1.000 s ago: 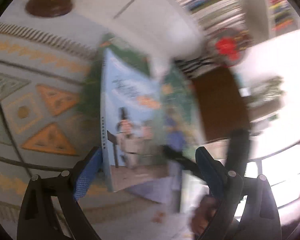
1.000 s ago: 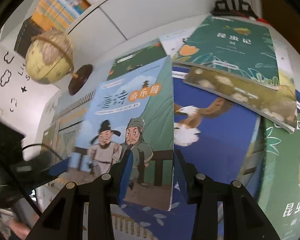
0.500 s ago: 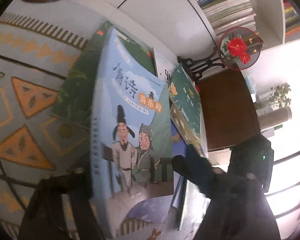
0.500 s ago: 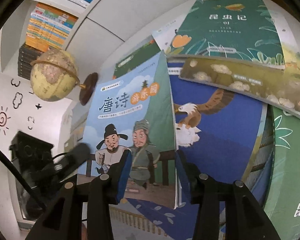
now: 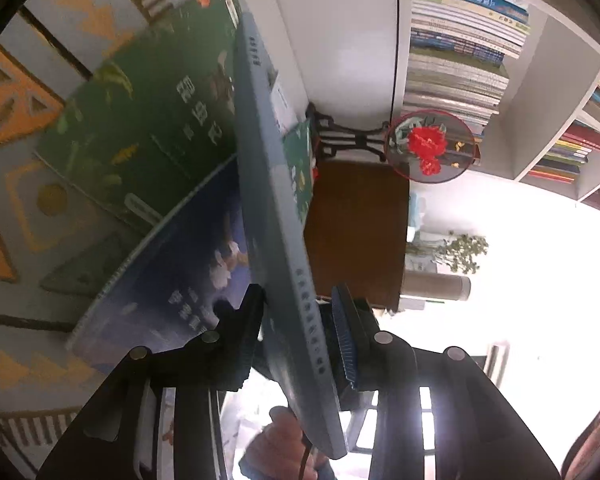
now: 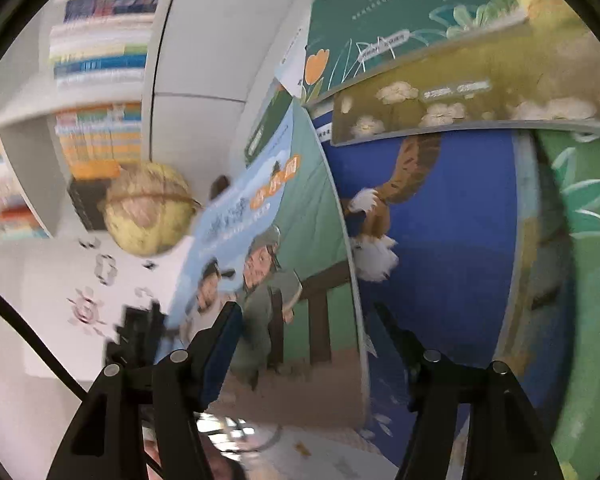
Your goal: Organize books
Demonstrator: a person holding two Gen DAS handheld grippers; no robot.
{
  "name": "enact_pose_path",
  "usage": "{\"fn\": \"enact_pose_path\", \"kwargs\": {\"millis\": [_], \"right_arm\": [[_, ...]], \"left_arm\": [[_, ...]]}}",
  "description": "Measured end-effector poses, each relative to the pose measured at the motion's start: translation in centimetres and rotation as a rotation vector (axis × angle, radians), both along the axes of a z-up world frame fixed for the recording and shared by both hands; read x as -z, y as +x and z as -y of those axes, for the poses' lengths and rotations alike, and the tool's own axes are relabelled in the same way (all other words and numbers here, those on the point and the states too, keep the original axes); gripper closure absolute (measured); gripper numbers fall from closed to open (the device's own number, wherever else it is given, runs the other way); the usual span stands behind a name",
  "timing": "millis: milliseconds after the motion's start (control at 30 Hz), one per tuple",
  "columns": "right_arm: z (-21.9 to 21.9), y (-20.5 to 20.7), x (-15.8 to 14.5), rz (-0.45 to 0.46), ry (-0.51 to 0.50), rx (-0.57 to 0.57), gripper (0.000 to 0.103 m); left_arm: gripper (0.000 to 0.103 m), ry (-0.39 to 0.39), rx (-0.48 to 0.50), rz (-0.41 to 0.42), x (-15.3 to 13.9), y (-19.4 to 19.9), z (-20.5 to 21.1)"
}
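1. Two grippers are on one light blue book. My left gripper has just been closing and now pinches its spine edge, with the book tipped up on edge.
2. My right gripper has just been opening. Its jaws stand apart around the book's bottom edge, and the pads look clear of the cover.
3. The book rises above the dark blue book and green book lying flat on the patterned cloth.
4. Past the right edge I see open room near the bookshelf.

Light-blue poetry book, tilted on edge
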State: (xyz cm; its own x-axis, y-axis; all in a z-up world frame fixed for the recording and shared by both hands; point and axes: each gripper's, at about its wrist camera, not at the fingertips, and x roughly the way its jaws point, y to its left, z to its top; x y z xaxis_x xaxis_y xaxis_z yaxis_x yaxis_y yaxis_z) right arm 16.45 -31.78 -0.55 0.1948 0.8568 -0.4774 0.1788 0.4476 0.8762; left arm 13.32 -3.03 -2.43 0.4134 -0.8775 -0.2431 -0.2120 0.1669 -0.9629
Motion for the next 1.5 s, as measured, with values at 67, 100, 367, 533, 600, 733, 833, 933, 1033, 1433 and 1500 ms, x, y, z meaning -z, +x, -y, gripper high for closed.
{"fn": "enact_pose_path", "kwargs": {"millis": [67,100,367,533,600,733,833,933,1033,1433,1500], "right_arm": [[-0.3,0.9,0.6,-0.019,0.057,-0.009,0.04],[-0.6,1.3,1.0,-0.034,0.086,-0.014,0.045],[-3.0,1.5,-1.9,0.127,-0.161,-0.093,0.081],[-5.3,0.9,-4.0,0.261,-0.392,-0.192,0.081],[-6.2,0.9,-4.4,0.298,-0.453,-0.231,0.081],[-7.2,0.3,-5.0,0.381,-0.531,-0.267,0.08],[-8.8,-0.9,-6.6,0.501,-0.6,-0.285,0.08],[-10.2,-2.2,-8.0,0.574,-0.638,-0.297,0.08],[-11.4,-3.4,-9.0,0.623,-0.655,-0.303,0.08],[-22.1,-9.9,-14.9,0.762,-0.698,-0.29,0.079],[-24.8,-11.0,-16.0,0.781,-0.678,-0.275,0.079]], "left_arm": [[0.072,0.031,0.014,-0.003,0.1,0.1,0.1],[0.072,0.081,0.023,-0.002,-0.1,0.1,0.1],[0.072,0.513,0.149,0.01,-0.5,-0.1,2.6],[0.072,0.713,0.213,0.1,-1.3,-1.1,4.8],[0.072,0.788,0.233,0.133,-1.7,-1.6,5.4],[0.071,0.865,0.223,0.193,-3.0,-2.4,5.8],[0.07,0.858,0.179,0.206,-4.1,-3.1,4.5],[0.069,0.849,0.153,0.221,-5.3,-3.6,3.2],[0.068,0.852,0.133,0.229,-6.5,-4.2,2.0],[0.068,0.905,0.093,0.341,-13.3,-9.9,-8.4],[0.068,0.936,0.078,0.368,-14.7,-11.3,-11.2]]}}
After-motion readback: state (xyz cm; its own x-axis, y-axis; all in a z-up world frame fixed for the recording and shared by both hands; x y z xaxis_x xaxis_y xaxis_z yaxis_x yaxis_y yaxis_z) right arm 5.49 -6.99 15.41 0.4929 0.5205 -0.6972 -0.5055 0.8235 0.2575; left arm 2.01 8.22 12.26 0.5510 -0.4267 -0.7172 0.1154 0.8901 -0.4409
